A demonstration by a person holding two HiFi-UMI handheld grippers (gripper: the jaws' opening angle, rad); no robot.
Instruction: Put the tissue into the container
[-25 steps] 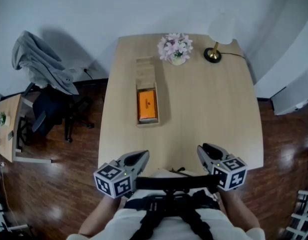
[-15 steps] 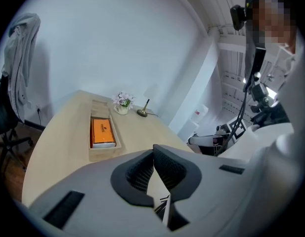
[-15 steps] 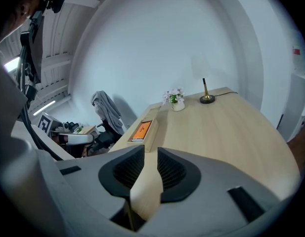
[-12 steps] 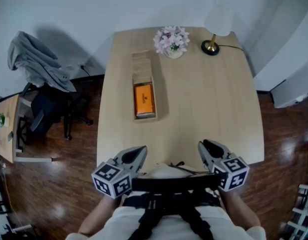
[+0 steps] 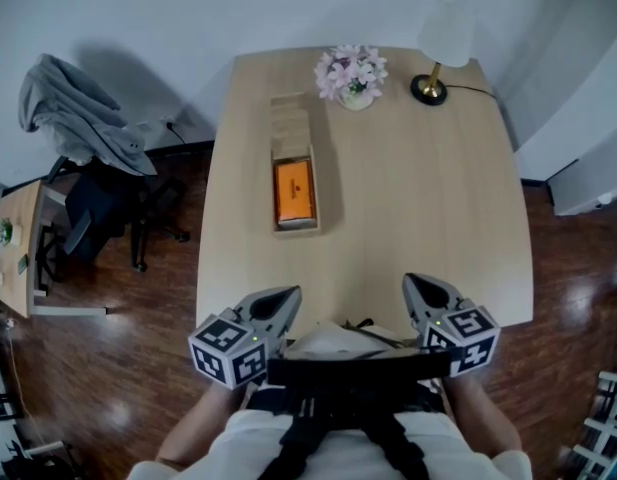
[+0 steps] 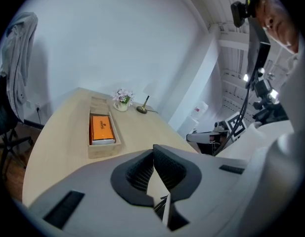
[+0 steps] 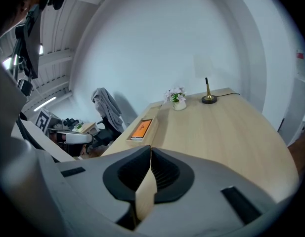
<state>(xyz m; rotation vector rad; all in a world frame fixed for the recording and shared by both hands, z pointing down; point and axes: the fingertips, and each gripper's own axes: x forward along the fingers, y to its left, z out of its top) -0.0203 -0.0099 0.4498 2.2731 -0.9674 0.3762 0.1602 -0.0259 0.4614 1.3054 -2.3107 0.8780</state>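
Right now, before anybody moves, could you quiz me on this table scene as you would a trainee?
1. True or false: the orange pack lies on the bare table, outside the wooden container.
2. Which stands nearest the lamp? A) the flowers B) the orange pack C) the chair
3. Are the jaws of the right claw apart or together?

Key:
1. False: it lies inside the container, in the nearer half.
2. A.
3. Together: they have just closed, with nothing between them.
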